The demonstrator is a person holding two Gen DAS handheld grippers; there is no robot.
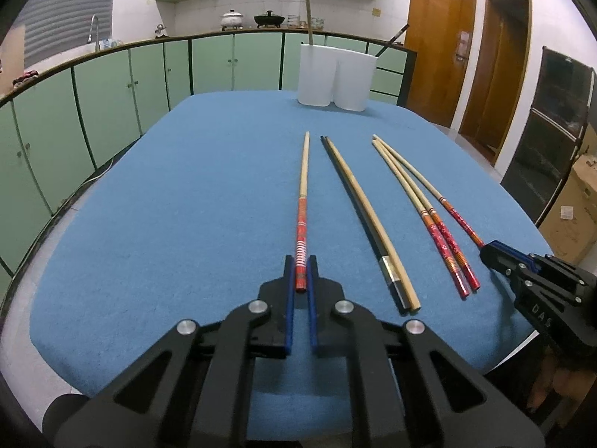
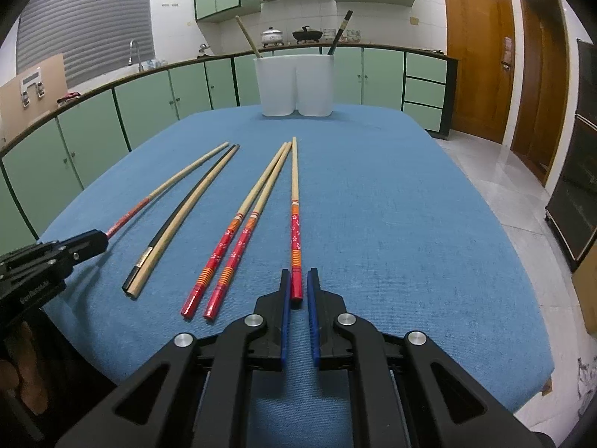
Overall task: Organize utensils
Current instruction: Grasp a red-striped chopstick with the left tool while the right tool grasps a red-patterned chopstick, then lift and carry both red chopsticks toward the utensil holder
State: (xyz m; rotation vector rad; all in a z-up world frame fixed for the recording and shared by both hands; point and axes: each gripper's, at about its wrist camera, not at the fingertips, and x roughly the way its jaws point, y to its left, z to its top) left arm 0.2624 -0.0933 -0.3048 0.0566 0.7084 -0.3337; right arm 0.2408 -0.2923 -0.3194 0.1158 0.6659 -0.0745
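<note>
Left wrist view: six chopsticks lie flat on the blue table [image 1: 168,205], long axes running from the near edge toward the far edge, thin tips pointing away toward the white holder [image 1: 335,76].

Left to right:
1. Leftmost red-handled chopstick [image 1: 303,205]. Its red end sits between the blue pads of the left gripper [image 1: 301,274], whose jaws stand narrow on either side of it. Whether the pads press it cannot be told.
2. Black chopstick [image 1: 358,220] and plain wooden chopstick [image 1: 367,216], touching side by side, slightly bowed.
3. Pair of red-handled chopsticks [image 1: 429,216], touching, angled toward the right near corner.
4. Rightmost red-handled chopstick [image 1: 429,186]. Its red end reaches the right gripper [image 1: 488,252].

Right wrist view: the right gripper [image 2: 298,287] brackets the red end of that chopstick [image 2: 294,205] with a narrow opening; a small gap shows at the right pad. The left gripper [image 2: 95,242] appears at the left, at the end of its chopstick [image 2: 168,186].

The two-compartment holder [image 2: 294,86] stands upright at the far edge. One wooden utensil [image 2: 247,37] leans in its left compartment; one dark utensil [image 2: 340,31] leans in the right. Green cabinets [image 2: 149,100] stand behind the table.
</note>
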